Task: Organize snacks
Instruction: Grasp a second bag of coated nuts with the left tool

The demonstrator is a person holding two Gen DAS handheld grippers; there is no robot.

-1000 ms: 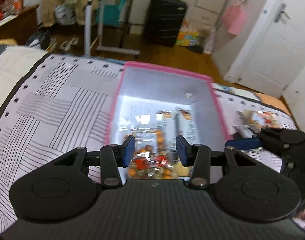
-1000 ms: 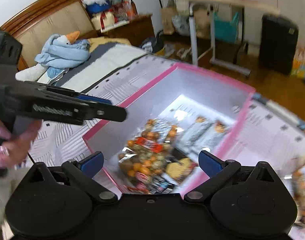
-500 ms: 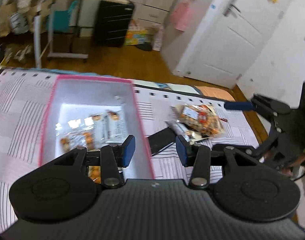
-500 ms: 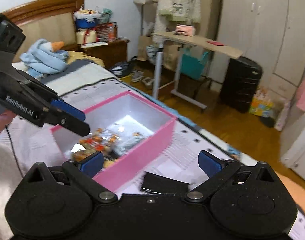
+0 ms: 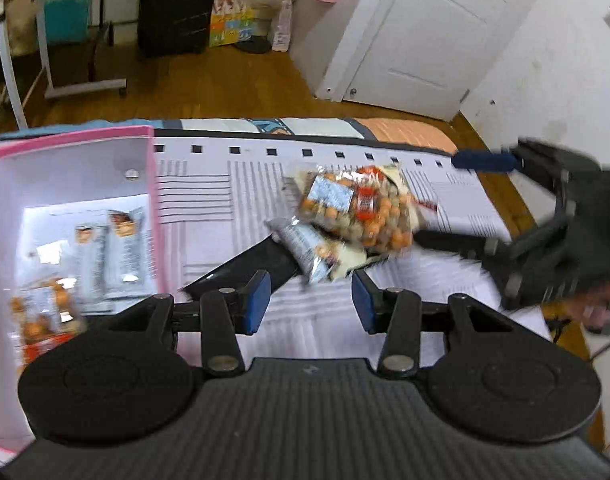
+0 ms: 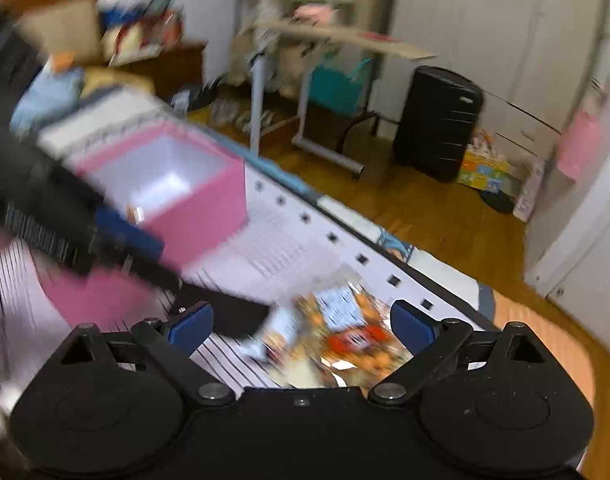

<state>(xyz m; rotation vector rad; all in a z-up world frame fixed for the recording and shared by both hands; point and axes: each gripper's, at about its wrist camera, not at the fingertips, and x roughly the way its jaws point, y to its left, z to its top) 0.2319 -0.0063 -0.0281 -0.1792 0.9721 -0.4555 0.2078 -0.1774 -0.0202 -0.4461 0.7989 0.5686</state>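
Both grippers have swung away from the pink box (image 5: 151, 184), where several snack packs (image 5: 105, 248) already lie, and now face the loose pile on the patterned bed cover (image 5: 233, 216). The left gripper (image 5: 308, 300) hovers short of the pile with its jaws narrow and nothing between them. The right gripper (image 6: 301, 326) is over the bag of orange snacks (image 6: 345, 332), its jaws wide and just closing a little; the bag lies between them, but the pads do not look pressed on it. That bag (image 5: 353, 212) rests on a small silver packet (image 5: 305, 248) and a flat black thing (image 5: 245, 268), just beside the box. I judge the drop-off finished and a fresh pick starting; the blur makes actual contact hard to read
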